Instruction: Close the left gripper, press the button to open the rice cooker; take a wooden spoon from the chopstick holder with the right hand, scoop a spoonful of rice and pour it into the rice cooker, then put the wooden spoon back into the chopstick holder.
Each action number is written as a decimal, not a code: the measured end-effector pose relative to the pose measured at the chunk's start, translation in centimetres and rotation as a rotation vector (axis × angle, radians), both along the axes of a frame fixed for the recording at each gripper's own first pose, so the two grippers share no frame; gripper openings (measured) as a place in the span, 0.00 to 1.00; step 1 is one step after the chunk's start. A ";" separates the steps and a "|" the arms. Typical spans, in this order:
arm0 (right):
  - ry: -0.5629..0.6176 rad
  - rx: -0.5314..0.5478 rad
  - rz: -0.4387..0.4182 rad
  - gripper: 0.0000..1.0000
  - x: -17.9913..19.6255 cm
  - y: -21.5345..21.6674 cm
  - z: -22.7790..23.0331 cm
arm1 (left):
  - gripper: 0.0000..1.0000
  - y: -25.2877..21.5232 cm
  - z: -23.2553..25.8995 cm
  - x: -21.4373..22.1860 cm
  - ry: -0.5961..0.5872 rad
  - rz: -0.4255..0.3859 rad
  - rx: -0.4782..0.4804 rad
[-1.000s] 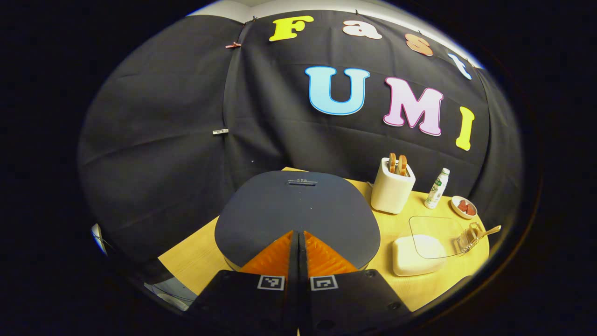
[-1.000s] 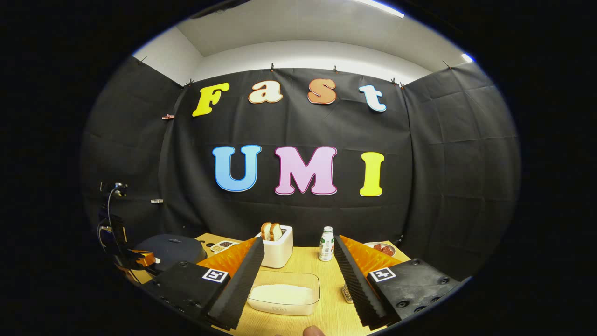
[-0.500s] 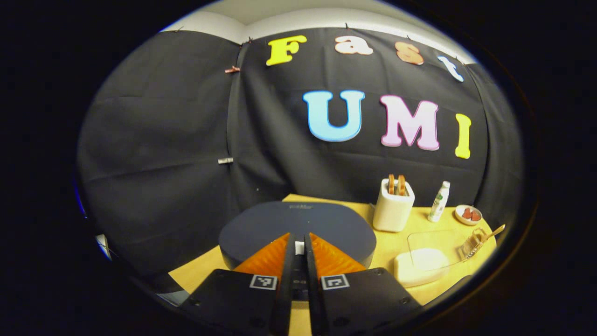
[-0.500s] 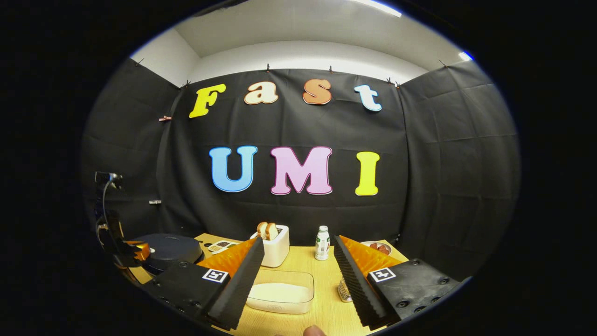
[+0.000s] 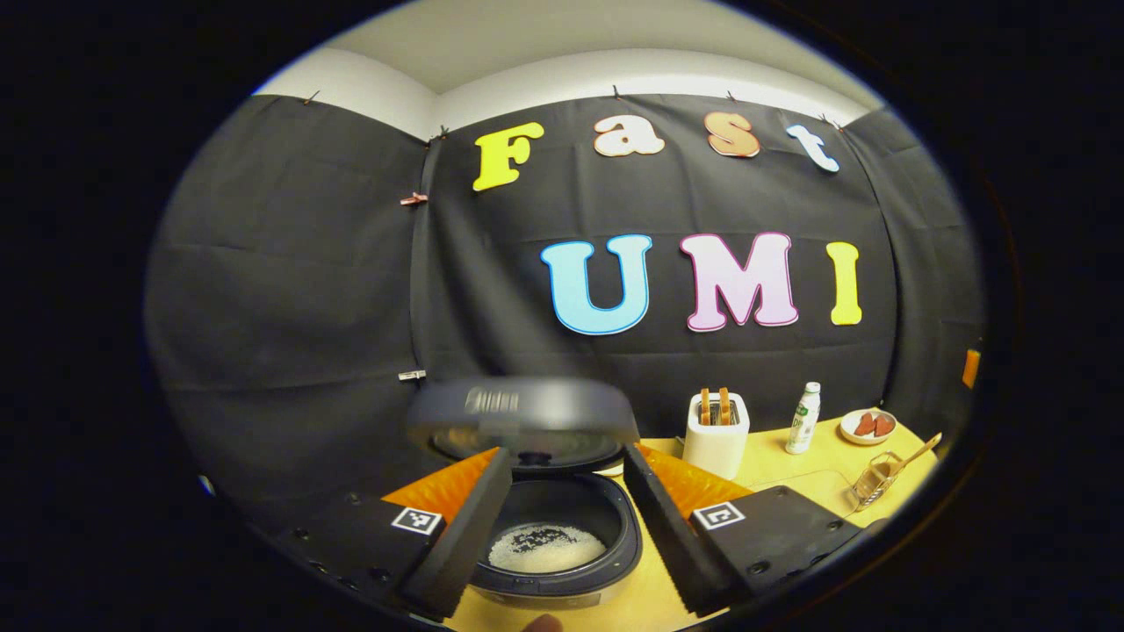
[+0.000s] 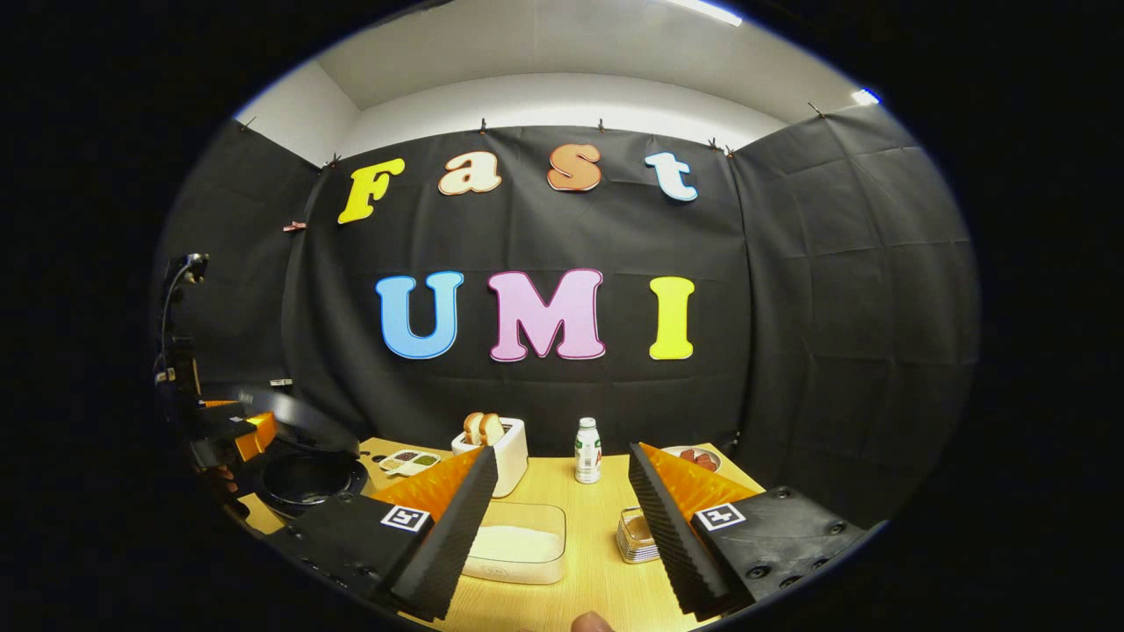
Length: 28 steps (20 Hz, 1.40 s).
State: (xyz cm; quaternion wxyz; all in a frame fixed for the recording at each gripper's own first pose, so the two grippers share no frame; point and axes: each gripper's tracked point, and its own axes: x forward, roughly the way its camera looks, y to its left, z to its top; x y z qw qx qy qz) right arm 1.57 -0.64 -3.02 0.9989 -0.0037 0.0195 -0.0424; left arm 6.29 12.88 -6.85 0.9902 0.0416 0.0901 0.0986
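Wooden table point(image 6: 597, 575) w/ black cloth behind, open tabletop between stuff. Left gripper point(image 5: 562, 518) spread wide, holding nothing, right over the rice cooker point(image 5: 553, 549): lid point(image 5: 522, 412) up, some rice in the pot. Right gripper point(image 6: 562, 518) also wide apart, empty, above the clear rice container point(image 6: 518, 555). Chopstick holder point(image 6: 496, 452) w/ wooden spoons point(image 6: 481, 427) sits farther back, bottle point(image 6: 587, 450) beside it.
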 end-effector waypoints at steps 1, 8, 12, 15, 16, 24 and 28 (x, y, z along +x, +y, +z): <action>0.004 0.007 -0.007 0.94 0.0 -0.5 -0.3 | 0.91 0.0 0.5 -0.2 -0.015 0.013 -0.001; 0.059 0.068 -0.088 0.93 0.6 -5.8 -2.7 | 0.92 -0.9 3.0 -1.6 -0.068 0.044 0.015; 0.114 0.090 -0.136 0.94 1.3 -9.5 -5.9 | 0.92 -1.4 3.7 -2.6 -0.071 0.066 0.018; 0.183 0.153 -0.145 0.95 1.7 -11.3 -9.5 | 0.92 -2.1 4.0 -3.4 -0.079 0.079 0.031; 0.200 0.173 -0.150 0.95 1.9 -11.8 -10.5 | 0.92 -2.3 3.9 -3.5 -0.073 0.086 0.036; 0.350 0.268 -0.200 0.95 5.1 -16.3 -19.1 | 0.92 -4.1 5.4 -5.1 -0.067 0.114 0.062; 0.391 0.283 -0.205 0.95 7.3 -17.7 -22.0 | 0.92 -4.7 6.0 -6.1 -0.060 0.136 0.057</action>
